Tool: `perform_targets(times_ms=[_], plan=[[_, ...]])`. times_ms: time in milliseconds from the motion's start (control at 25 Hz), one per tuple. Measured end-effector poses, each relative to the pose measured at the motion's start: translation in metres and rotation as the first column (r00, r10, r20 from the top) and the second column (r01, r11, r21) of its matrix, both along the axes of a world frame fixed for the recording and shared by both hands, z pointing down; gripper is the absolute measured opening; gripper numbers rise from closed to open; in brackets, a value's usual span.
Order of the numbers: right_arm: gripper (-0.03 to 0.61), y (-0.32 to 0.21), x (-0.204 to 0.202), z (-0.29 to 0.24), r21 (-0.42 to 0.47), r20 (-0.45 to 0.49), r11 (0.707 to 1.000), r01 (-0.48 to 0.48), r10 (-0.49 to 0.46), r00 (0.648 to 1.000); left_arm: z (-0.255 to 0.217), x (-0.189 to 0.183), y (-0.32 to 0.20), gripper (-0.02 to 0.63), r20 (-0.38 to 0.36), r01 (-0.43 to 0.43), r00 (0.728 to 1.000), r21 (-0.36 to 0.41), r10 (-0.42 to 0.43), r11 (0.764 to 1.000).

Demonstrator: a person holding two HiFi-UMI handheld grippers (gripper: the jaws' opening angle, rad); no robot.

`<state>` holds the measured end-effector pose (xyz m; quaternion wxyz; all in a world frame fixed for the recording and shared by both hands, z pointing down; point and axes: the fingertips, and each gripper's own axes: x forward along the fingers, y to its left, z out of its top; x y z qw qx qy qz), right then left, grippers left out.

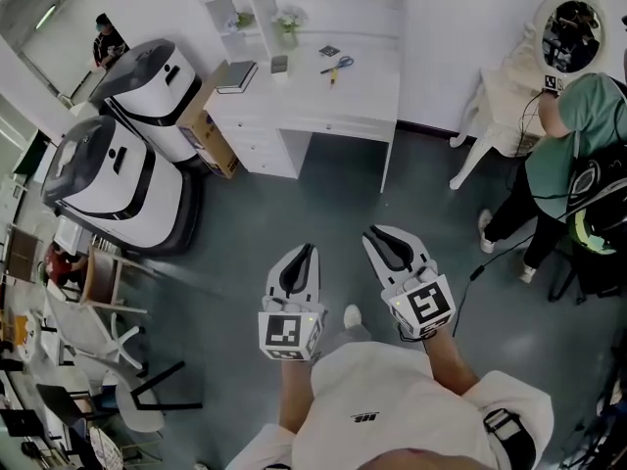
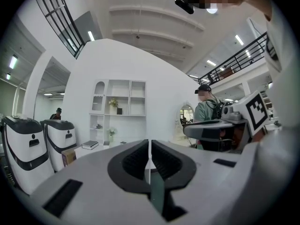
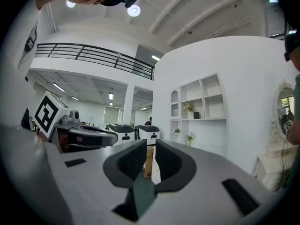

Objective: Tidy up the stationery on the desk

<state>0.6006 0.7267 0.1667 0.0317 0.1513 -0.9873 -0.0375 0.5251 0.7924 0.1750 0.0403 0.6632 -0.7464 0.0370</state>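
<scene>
Left gripper (image 1: pixel 307 253) sits low over the grey floor (image 1: pixel 294 204), jaws pressed together on nothing; right gripper (image 1: pixel 380 235) is just beside it, jaws a narrow slit apart — empty too. Far ahead, the white desk (image 1: pixel 372 91) carries scissors (image 1: pixel 338 66) mid-top and a book (image 1: pixel 236 75) at its left end — well apart from both grippers.

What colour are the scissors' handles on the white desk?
Blue scissors handles, clearest in the head view.
</scene>
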Motion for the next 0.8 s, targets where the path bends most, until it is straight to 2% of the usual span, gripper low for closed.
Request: perform_targets(times_ms=[400, 800], plan=[[0.041, -0.063, -0.072, 0.003, 0.004, -0.014, 0.999, -0.033, 0.033, 0.999, 0.002, -0.077, -0.063, 0.000, 0.005, -0.017, 1.000, -0.004, 0.017, 1.000], [0.041, -0.124, -0.121, 0.006, 0.033, -0.019, 0.999, -0.034, 0.035, 0.999, 0.005, -0.124, -0.125, 0.000, 0.028, -0.019, 0.999, 0.013, 0.019, 1.000]])
